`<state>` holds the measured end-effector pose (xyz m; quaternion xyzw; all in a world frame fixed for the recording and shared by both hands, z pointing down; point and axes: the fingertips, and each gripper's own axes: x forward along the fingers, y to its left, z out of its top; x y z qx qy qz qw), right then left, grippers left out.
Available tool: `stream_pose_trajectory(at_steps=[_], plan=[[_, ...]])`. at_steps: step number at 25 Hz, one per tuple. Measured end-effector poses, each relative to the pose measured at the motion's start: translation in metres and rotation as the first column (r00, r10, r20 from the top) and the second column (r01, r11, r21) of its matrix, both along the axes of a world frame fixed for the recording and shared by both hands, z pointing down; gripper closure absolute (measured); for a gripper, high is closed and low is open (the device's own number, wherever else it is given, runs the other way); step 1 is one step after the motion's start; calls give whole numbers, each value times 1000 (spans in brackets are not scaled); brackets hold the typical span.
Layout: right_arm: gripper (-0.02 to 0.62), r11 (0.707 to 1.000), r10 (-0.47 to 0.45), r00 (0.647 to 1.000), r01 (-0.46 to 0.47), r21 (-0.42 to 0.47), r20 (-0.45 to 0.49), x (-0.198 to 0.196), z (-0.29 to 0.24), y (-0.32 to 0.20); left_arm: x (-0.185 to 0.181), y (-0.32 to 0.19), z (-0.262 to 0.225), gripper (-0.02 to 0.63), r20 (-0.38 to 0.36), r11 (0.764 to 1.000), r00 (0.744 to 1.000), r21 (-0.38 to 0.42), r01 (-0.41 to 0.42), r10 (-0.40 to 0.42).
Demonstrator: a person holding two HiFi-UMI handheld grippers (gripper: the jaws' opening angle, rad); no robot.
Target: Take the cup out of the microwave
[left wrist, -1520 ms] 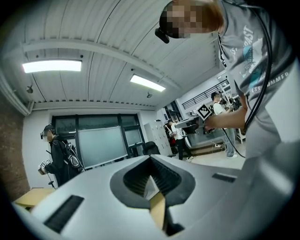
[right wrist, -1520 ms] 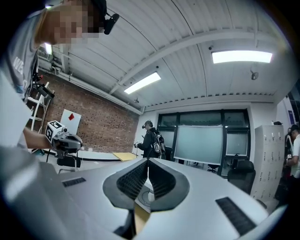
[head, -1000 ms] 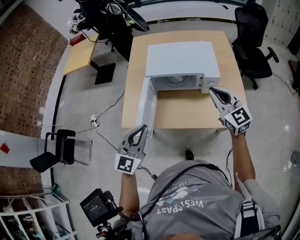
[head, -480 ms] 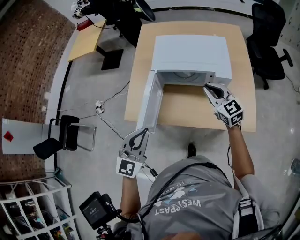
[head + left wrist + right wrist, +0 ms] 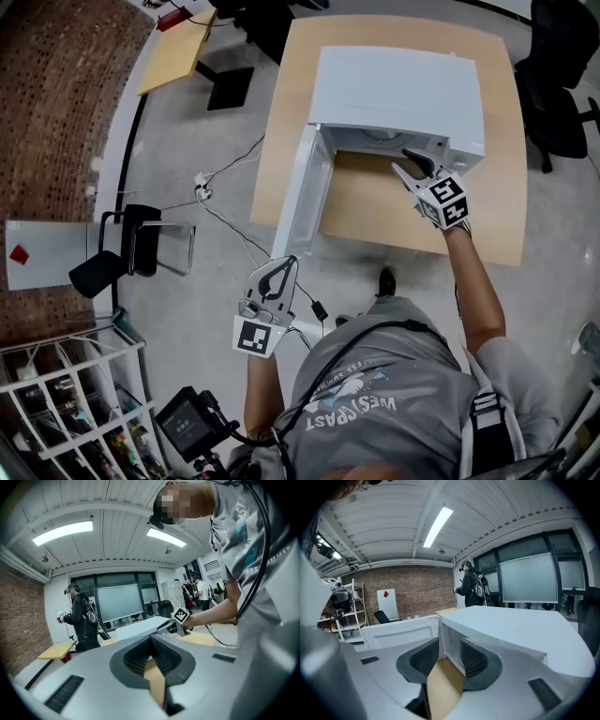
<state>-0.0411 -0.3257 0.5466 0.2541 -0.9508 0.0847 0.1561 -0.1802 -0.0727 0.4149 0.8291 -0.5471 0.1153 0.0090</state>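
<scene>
A white microwave (image 5: 394,89) stands on a wooden table (image 5: 375,211), with its door (image 5: 295,197) swung open to the left. No cup shows in any view, and the oven's inside is mostly hidden from above. My right gripper (image 5: 401,161) is at the mouth of the oven, near its right side. Its jaws have just been opening, and they stand open with nothing between them. In the right gripper view the gripper (image 5: 449,656) faces the microwave's front edge (image 5: 440,639). My left gripper (image 5: 286,261) hangs shut and empty, short of the table's near edge.
A black office chair (image 5: 562,84) stands at the table's right. A folding chair (image 5: 131,262) and cables (image 5: 225,216) are on the floor to the left. A smaller table (image 5: 178,52) is at the back left, with shelves (image 5: 56,412) nearby. Another person (image 5: 471,590) stands beyond.
My right gripper has moved left and forward from the microwave's front right corner to its opening, and its jaws have parted. The left gripper has barely shifted in the picture.
</scene>
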Motion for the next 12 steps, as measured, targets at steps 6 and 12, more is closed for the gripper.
stream_pose_trajectory(at_steps=[6, 12], plan=[[474, 995, 95, 989, -99, -32, -110, -9, 72, -53, -3, 4, 15, 563, -1, 998, 999, -46, 46, -46], [474, 975, 193, 964, -209, -76, -184, -18, 125, -108, -6, 10, 24, 563, 3, 992, 996, -90, 91, -91]])
